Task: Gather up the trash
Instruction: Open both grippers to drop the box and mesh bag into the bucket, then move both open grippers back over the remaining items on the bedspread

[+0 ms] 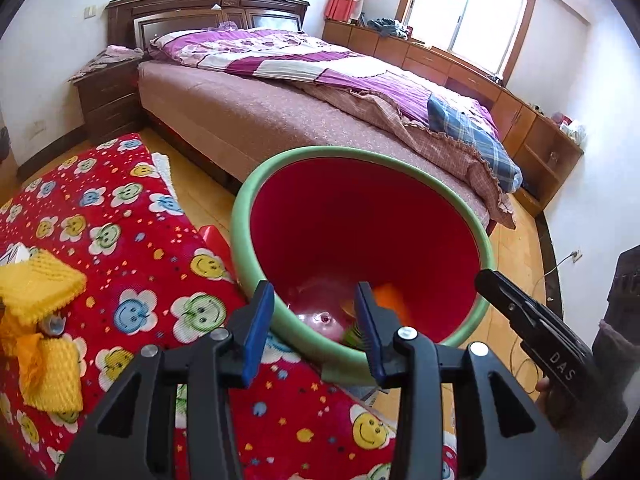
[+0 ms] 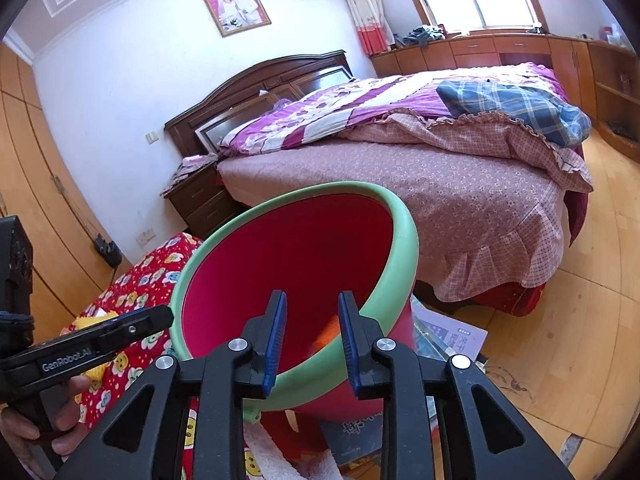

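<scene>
Left wrist view
Left claw (image 1: pixel 316 330): jaws partly apart, nothing between the blue pads, poised over the near rim of the bin.
Bin (image 1: pixel 244 216): red inside, green rim, beside the red smiley-print table (image 1: pixel 132 248); an orange scrap (image 1: pixel 390 300) and other trash lie at its bottom.
Yellow foam netting (image 1: pixel 40 288): on the table, at the left edge.

Right wrist view
Right claw (image 2: pixel 312 344): jaws narrowly apart, empty, straddling the bin's near rim (image 2: pixel 396 276).
Left claw (image 2: pixel 132 326): in a hand (image 2: pixel 52 428), at the bin's left.
</scene>
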`<state>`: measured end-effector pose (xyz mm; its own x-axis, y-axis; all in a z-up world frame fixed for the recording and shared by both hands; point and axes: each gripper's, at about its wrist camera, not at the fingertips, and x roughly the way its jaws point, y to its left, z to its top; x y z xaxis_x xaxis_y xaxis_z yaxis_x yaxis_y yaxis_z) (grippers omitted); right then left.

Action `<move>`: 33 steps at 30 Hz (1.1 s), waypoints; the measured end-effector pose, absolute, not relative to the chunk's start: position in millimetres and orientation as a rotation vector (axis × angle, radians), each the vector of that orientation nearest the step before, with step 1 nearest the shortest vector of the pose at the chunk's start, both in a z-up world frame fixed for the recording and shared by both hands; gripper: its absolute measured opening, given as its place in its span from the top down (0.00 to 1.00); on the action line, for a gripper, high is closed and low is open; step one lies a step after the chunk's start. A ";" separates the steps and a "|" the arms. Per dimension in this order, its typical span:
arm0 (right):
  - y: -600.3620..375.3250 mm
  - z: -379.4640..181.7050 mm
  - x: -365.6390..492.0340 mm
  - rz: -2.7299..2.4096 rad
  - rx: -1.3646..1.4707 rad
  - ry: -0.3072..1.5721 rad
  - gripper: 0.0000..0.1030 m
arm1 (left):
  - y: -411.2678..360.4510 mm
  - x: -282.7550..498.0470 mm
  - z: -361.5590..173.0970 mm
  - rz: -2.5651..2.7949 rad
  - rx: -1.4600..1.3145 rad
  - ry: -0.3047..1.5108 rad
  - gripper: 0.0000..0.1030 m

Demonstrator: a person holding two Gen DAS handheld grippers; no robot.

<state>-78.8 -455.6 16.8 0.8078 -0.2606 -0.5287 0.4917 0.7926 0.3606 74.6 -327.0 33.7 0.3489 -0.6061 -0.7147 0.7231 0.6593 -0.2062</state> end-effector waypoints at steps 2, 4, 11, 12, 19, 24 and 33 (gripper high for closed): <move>-454.4 17.1 -79.4 -0.422 0.513 0.479 0.74 | -322.6 73.9 34.5 -0.861 0.147 0.857 0.59; -454.0 17.8 -80.1 -0.425 0.513 0.480 0.74 | -318.7 73.3 35.3 -0.856 0.138 0.860 0.59; -453.0 17.8 -82.8 -0.430 0.516 0.484 0.74 | -302.7 70.7 39.5 -0.835 0.119 0.859 0.59; -452.8 17.3 -83.3 -0.431 0.518 0.484 0.74 | -300.2 70.7 39.8 -0.832 0.116 0.860 0.59; -451.1 16.7 -86.6 -0.439 0.521 0.491 0.74 | -286.9 70.8 41.6 -0.811 0.091 0.863 0.59; -445.7 23.0 -88.4 -0.432 0.510 0.479 0.74 | -277.4 69.5 45.2 -0.800 0.080 0.858 0.59; -428.1 32.4 -84.5 -0.408 0.493 0.481 0.63 | -245.1 68.6 51.9 -0.735 0.066 0.848 0.59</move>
<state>-84.5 -428.1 32.4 0.8117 -0.2533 -0.5263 0.4781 0.8058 0.3494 68.6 -245.1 51.9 0.4337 -0.5645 -0.7023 0.6148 0.7552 -0.2273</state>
